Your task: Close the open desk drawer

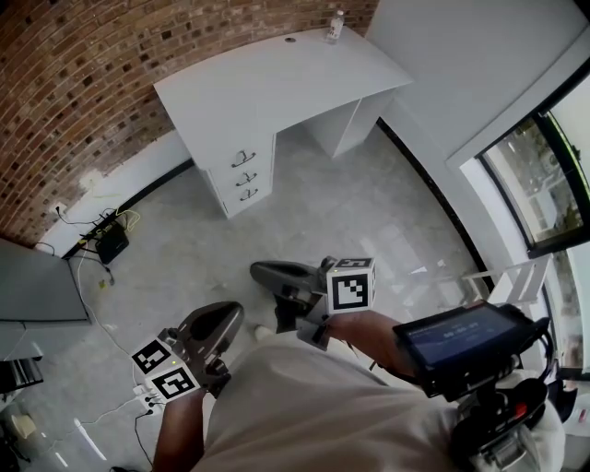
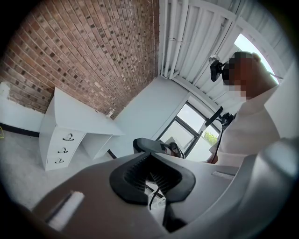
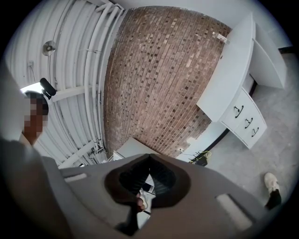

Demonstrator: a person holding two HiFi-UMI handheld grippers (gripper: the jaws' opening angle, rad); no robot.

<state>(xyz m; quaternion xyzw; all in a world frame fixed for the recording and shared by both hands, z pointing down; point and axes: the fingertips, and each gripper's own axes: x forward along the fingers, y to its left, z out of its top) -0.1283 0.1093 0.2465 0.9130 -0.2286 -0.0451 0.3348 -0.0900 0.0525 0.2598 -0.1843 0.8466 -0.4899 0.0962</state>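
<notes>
The white desk (image 1: 277, 83) stands against the brick wall, well away from me across the floor. Its three stacked drawers (image 1: 244, 175) with dark handles face me; from here the fronts look about level, and I cannot tell if one stands out. The same drawers (image 2: 63, 149) show small at the left of the left gripper view, and the drawers (image 3: 247, 122) at the right of the right gripper view. My left gripper (image 1: 232, 315) (image 2: 150, 156) and right gripper (image 1: 258, 271) (image 3: 148, 158) are held near my body, both shut and holding nothing.
A clear bottle (image 1: 335, 26) stands at the desk's far corner. A black box with cables (image 1: 112, 241) lies by the wall at left, and a power strip (image 1: 143, 392) lies near my feet. Another grey desk (image 1: 37, 286) is at the left, windows (image 1: 553, 175) at the right.
</notes>
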